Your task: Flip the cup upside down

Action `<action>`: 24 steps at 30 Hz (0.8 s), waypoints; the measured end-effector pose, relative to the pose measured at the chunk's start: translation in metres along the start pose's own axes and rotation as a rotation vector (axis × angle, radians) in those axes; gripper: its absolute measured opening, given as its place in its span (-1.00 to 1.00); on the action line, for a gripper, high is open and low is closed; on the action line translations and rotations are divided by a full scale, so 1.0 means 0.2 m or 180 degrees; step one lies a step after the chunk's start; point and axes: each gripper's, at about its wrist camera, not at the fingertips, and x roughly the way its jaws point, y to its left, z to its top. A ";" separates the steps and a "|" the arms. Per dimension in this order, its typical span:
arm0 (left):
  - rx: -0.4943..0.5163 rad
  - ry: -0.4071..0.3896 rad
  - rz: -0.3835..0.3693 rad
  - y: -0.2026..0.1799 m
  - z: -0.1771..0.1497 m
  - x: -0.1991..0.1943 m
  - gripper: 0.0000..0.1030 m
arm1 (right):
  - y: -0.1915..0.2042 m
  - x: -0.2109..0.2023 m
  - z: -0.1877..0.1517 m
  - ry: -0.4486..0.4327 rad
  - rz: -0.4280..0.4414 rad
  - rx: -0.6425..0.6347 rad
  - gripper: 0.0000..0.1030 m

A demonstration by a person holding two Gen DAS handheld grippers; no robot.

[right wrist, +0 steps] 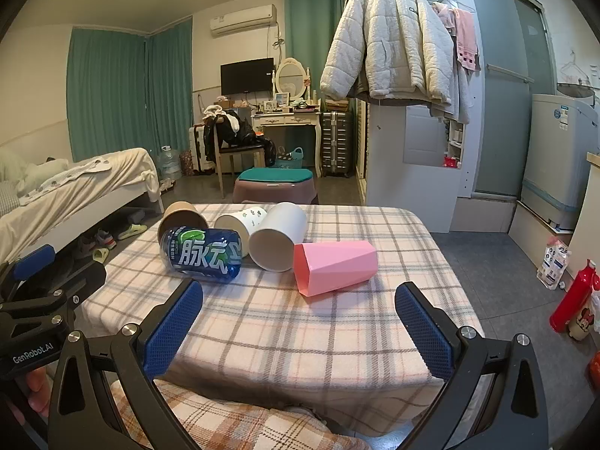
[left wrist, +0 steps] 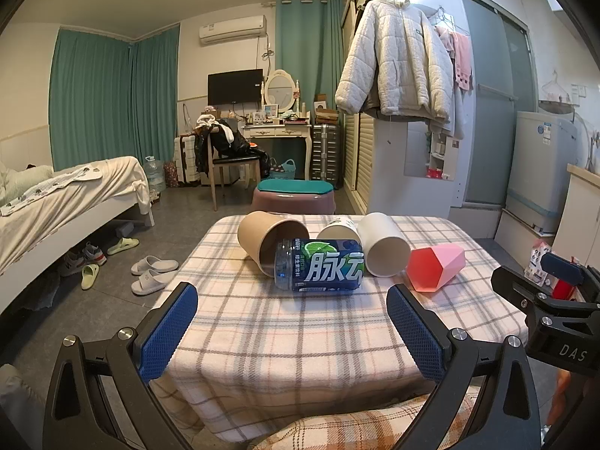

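Several cups lie on their sides on the plaid table: a brown paper cup, a small white patterned cup, a plain white cup and a pink faceted cup. A blue bottle lies in front of the brown cup. My left gripper is open and empty above the table's near edge. My right gripper is open and empty, near the pink cup. Each gripper shows in the other's view, the right one and the left one.
A purple stool with a teal cushion stands beyond the table. A bed is at the left, with slippers on the floor. A red bottle stands on the floor at the right. A plaid-covered lap lies below the table edge.
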 end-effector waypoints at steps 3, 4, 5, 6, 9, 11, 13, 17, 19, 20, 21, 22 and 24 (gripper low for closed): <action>-0.0001 -0.0003 -0.0002 0.00 0.00 0.00 1.00 | 0.00 0.00 -0.01 0.0004 0.0002 -0.0003 1.00; 0.0001 -0.0003 -0.0004 0.00 0.00 0.00 1.00 | 0.00 0.00 -0.01 0.0003 0.0006 0.0000 1.00; 0.0001 -0.0003 -0.0001 0.00 0.00 0.00 1.00 | 0.00 0.00 -0.01 0.0005 0.0006 0.0001 1.00; 0.0001 -0.0004 -0.0002 0.00 0.00 0.00 1.00 | 0.00 0.00 -0.01 0.0005 0.0002 0.0000 1.00; -0.0002 0.0000 -0.0003 0.00 0.00 0.00 1.00 | 0.00 0.00 -0.01 0.0013 -0.0002 -0.0002 1.00; 0.0002 0.0001 -0.0001 0.00 0.00 0.00 1.00 | 0.00 0.01 -0.02 0.0013 0.0002 0.0001 1.00; 0.0000 -0.0001 0.0000 0.00 0.00 0.00 1.00 | 0.00 0.01 -0.02 0.0011 -0.0004 -0.0004 1.00; 0.0000 -0.0003 -0.0002 0.00 0.00 0.00 1.00 | 0.00 0.01 -0.02 0.0017 -0.0001 -0.0002 1.00; 0.0000 -0.0004 0.0001 0.00 0.00 0.00 1.00 | 0.01 0.01 -0.02 0.0018 -0.0003 -0.0001 1.00; -0.0001 -0.0003 0.0000 0.00 0.00 0.00 1.00 | 0.01 0.01 -0.02 0.0017 0.0000 -0.0001 1.00; -0.0002 -0.0003 -0.0002 0.00 0.00 0.00 1.00 | 0.01 0.01 -0.02 0.0017 0.0001 -0.0001 1.00; -0.0002 -0.0004 -0.0003 0.00 0.00 0.00 1.00 | 0.00 0.01 -0.02 0.0018 -0.0002 -0.0002 1.00; 0.0000 -0.0004 0.0001 0.00 0.00 0.00 1.00 | 0.01 0.01 -0.02 0.0018 -0.0002 -0.0003 1.00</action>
